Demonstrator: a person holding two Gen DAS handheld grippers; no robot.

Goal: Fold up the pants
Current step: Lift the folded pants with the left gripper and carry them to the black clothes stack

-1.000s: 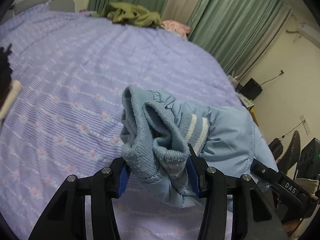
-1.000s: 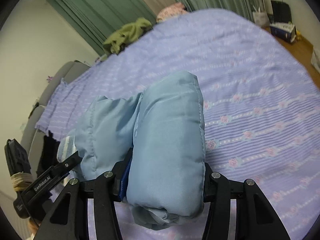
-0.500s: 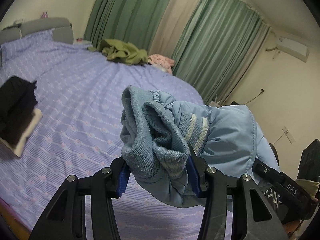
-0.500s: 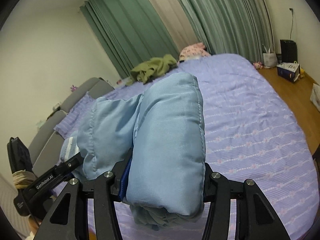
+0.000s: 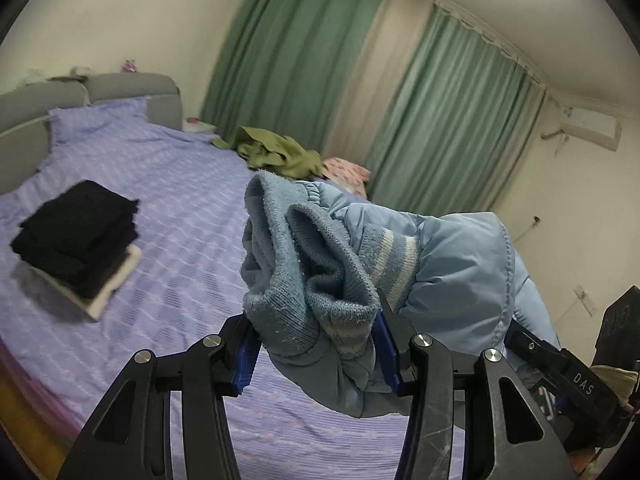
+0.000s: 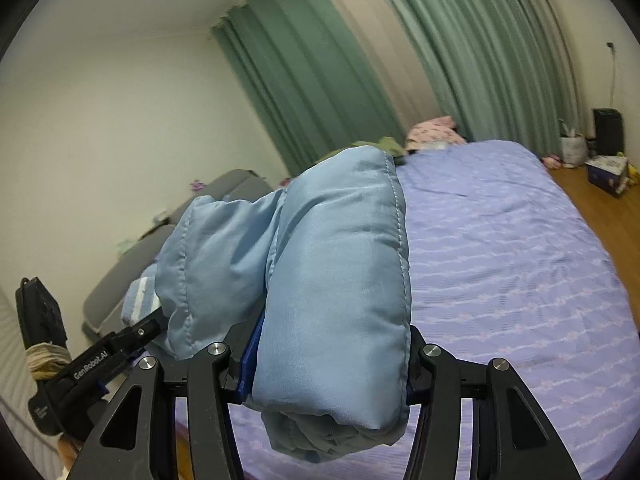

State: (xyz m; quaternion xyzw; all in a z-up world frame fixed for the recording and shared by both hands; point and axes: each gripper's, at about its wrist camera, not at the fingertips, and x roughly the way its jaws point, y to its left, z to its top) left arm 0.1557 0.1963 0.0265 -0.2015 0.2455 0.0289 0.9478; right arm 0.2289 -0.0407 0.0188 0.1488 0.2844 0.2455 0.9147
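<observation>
Pants, pale blue and padded, hang bunched above the bed, the left gripper pinching the ribbed cuff end and the right gripper clamping the folded bulk. At ten o'clock a black folded stack lies on the sheet.

one pair of padded light-blue pants with knitted striped cuffs | two black two-finger grippers: left gripper, right gripper | one stack of folded black clothes | one crumpled olive-green garment | one pink patterned cloth | one bed with lilac flowered sheet
</observation>
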